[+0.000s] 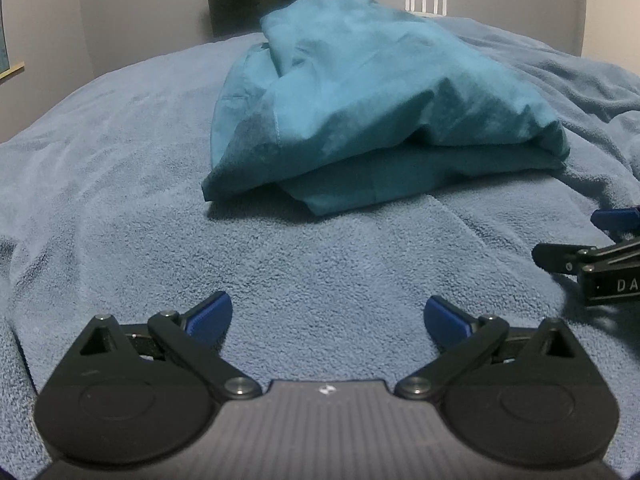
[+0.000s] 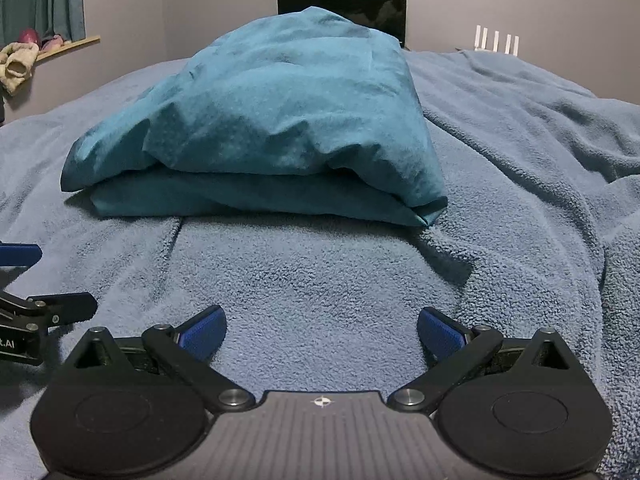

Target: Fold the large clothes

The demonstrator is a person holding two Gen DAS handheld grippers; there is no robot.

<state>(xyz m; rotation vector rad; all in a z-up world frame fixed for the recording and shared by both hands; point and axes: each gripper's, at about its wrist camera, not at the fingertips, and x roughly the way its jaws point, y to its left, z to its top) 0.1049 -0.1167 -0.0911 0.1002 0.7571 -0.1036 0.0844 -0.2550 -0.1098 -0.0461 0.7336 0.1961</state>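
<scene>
Teal garment [image 1: 352, 100] lies folded in a thick, rumpled bundle on the blue fleece blanket [image 1: 120, 200] covering the bed. Upper layer humps up; a flatter layer shows beneath along the near edge (best seen from the right wrist view, [image 2: 256, 128]).

Left tongs [image 1: 327, 318]: spread wide, blue pads apart, nothing between them, low over bare blanket, well short of the garment.

Right tongs [image 2: 322, 330]: likewise spread and empty, over the blanket [image 2: 320, 280], garment ahead and apart.

The two tongs sit side by side: the right one shows at the right edge of the left view [image 1: 600, 248], the left one at the left edge of the right view [image 2: 24, 280].

Background: dark screen [image 2: 342, 0] against the far wall, white router with antennas [image 2: 496, 42], window ledge [image 2: 68, 46] with curtain [image 2: 44, 0] and small items, too blurred to identify.
</scene>
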